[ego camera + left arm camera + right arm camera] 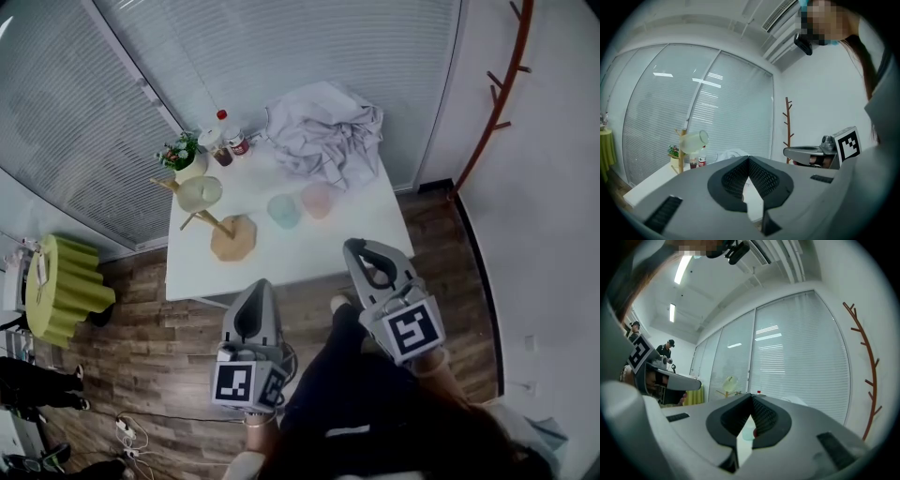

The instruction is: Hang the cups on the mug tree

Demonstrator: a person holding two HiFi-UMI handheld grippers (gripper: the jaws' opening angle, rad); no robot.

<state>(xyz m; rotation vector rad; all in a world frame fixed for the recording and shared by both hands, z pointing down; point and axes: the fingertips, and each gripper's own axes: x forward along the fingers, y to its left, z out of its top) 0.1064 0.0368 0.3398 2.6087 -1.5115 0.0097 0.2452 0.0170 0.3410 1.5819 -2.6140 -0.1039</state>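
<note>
Nearest, the left gripper (260, 284) and the right gripper (358, 246) are hovering side by side above the person's dark legs (352, 384), just short of the near edge of the white table (375, 239). Each is holding its jaws pressed together, tips meeting, with nothing between them. On the table, a pale green cup (200, 193) is hanging tilted on the wooden mug tree (232, 236) towards the left side. A blue cup (284, 210) and a pink cup (318, 200) are standing just beside each other to its right. Behind them a crumpled cloth (323, 131) is lying, with a small plant (180, 153) and bottles (225, 141) at the far left corner.
</note>
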